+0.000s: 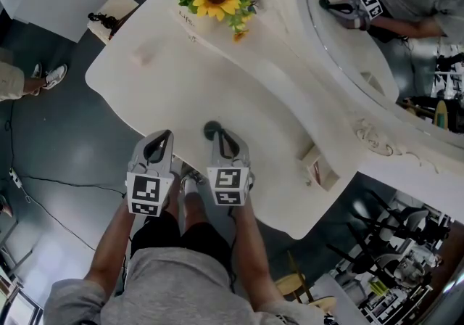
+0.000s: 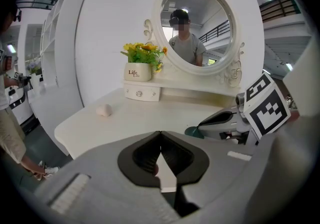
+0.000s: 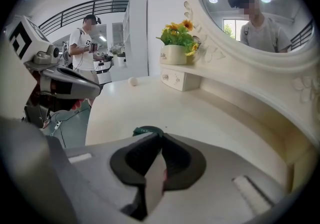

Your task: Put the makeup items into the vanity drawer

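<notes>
Grey right gripper [image 1: 217,132] nose-down beside left gripper [image 1: 164,134]

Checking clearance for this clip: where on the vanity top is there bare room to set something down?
The widest bare patch of the white vanity tabletop lies mid-table, bordered by the small beige sponge at left, the white pot of sunflowers behind and the dark green round item in front. Crowded: the front edge, where the left claw and right claw sit.

Flower pot [image 2: 137,71] on drawer box [image 2: 142,92] left of mirror [image 2: 195,28], puff [image 2: 103,110] on tabletop [image 2: 145,118] further left, compact [image 2: 194,131] right, near front edge
</notes>
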The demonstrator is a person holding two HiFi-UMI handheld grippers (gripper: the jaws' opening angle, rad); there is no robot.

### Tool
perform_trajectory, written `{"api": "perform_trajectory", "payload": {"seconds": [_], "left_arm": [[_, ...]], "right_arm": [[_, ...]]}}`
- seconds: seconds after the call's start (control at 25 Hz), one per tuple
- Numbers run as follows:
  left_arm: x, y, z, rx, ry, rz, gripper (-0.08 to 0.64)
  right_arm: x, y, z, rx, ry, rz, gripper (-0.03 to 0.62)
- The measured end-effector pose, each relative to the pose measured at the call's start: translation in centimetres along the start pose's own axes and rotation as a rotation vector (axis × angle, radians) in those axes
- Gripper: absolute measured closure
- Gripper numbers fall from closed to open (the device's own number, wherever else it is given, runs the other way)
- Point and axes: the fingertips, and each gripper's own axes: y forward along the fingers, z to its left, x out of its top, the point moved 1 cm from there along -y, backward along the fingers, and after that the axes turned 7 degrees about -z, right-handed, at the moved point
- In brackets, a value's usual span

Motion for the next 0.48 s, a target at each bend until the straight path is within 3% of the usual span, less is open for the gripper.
{"api": "perform_trajectory", "payload": {"seconds": [0.48], "left_arm": [[3.7,-0.6,-1.0,-0.013,0.043,-0.064,0.549]], "right_arm": [[3.0,-3.1,-1.5,-0.047,0.001,-0.076,0.569]]}}
